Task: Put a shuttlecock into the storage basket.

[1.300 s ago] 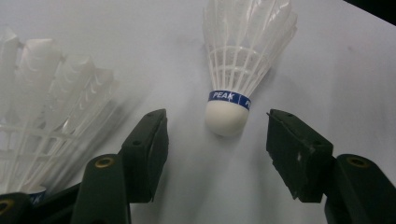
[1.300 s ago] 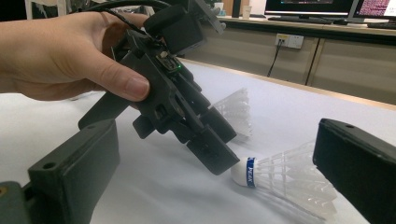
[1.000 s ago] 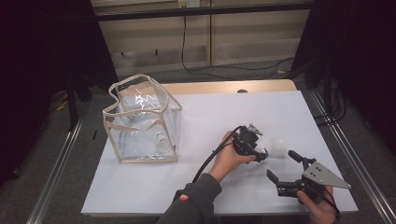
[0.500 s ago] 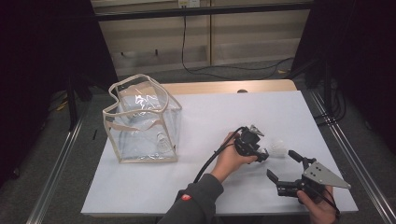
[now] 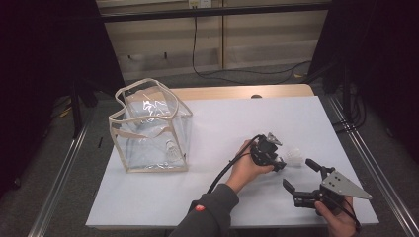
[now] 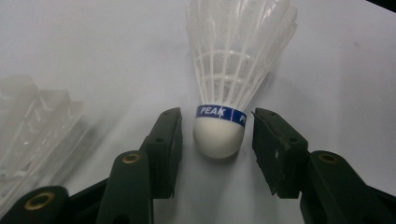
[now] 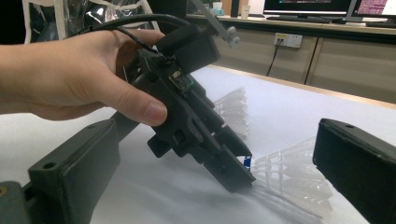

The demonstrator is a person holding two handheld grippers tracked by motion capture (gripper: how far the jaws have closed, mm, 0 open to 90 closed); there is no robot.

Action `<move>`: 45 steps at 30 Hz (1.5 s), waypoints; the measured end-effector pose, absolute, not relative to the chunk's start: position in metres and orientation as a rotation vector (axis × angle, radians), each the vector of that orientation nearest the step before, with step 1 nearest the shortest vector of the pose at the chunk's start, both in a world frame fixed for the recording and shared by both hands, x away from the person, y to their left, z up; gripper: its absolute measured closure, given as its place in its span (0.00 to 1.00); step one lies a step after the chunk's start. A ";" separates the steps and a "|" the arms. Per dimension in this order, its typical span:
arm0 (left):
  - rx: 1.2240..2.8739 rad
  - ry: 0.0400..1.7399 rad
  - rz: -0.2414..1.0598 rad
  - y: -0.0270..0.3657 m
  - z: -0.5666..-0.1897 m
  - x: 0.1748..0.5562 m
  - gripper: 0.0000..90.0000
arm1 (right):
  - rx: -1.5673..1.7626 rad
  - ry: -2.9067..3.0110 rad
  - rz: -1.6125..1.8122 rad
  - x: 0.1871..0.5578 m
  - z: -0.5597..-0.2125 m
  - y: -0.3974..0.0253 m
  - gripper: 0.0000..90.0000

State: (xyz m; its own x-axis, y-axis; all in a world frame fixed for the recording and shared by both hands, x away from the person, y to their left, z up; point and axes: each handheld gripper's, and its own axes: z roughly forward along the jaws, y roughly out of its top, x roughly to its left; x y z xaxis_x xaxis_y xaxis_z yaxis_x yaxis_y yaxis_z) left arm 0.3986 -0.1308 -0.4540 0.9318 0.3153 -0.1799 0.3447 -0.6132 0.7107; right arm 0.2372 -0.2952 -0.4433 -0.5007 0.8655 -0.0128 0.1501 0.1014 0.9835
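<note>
A white shuttlecock (image 6: 236,70) with a blue band marked PEAK lies on the white table, cork toward my left gripper (image 6: 218,120). That gripper is open, one jaw on each side of the cork with a small gap on both sides. In the high view the left gripper (image 5: 278,163) tilts down at the shuttlecock (image 5: 295,158) on the right part of the table. My right gripper (image 5: 297,174) hovers just in front of it, open and empty. In the right gripper view its jaws stand wide apart around the left gripper (image 7: 196,126) and the shuttlecock (image 7: 292,175).
A clear plastic bag (image 5: 148,131) with pale trim stands open on the left of the table (image 5: 222,118). A second shuttlecock (image 6: 35,123) lies blurred just beside the left gripper and appears behind it as well (image 7: 233,107). The table's front edge is close to the right hand.
</note>
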 end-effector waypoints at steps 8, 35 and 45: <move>2.317 0.487 -0.055 -0.133 -0.449 0.395 0.72 | 0.999 1.748 1.447 0.238 -0.443 -0.295 0.01; 2.269 0.592 -0.152 -0.095 -0.410 0.400 0.72 | 0.995 1.757 1.439 0.240 -0.445 -0.295 0.01; 2.252 0.606 -0.159 -0.081 -0.396 0.400 0.72 | 0.989 1.763 1.437 0.240 -0.445 -0.294 0.01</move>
